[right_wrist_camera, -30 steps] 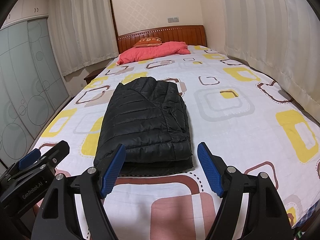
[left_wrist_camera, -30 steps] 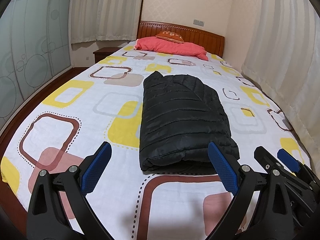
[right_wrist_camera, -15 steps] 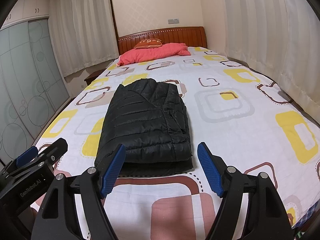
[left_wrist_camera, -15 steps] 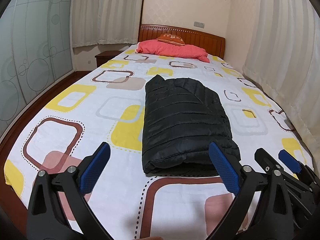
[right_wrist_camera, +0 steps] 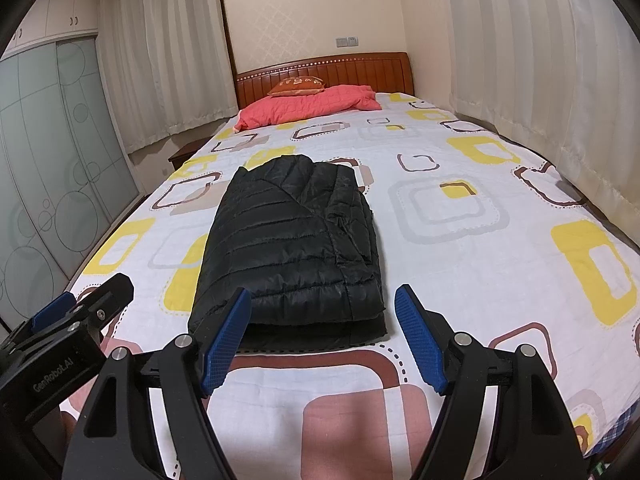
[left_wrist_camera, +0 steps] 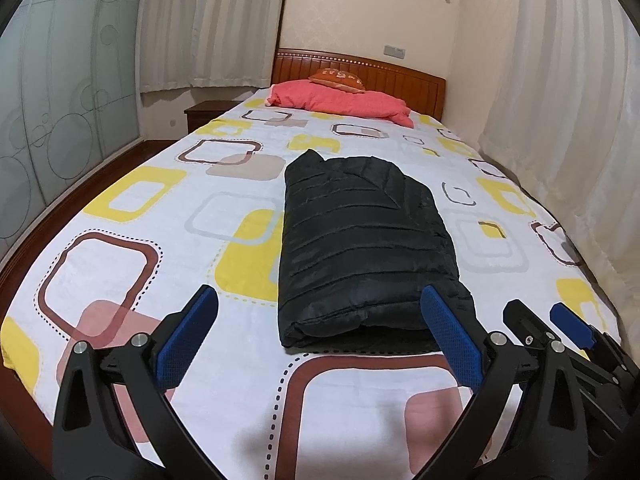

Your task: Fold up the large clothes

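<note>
So we've got the black puffer jacket (left_wrist_camera: 364,248) folded into a neat rectangle, lying flat in the middle of the bed (left_wrist_camera: 132,256), on the patterned sheet, its folded edge facing us. Our left gripper (left_wrist_camera: 320,336) hangs above the near end of the bed with both blue pads spread wide, nothing between them, clear of the jacket. The right gripper (right_wrist_camera: 322,336) is just beside it, also released, pads apart and empty. At the far end a pink quilt (right_wrist_camera: 308,106) lies bunched by the wooden headboard (right_wrist_camera: 360,70), with 1 orange cushion (right_wrist_camera: 298,85) on top. Curtains (right_wrist_camera: 520,40) run down the right side.
</note>
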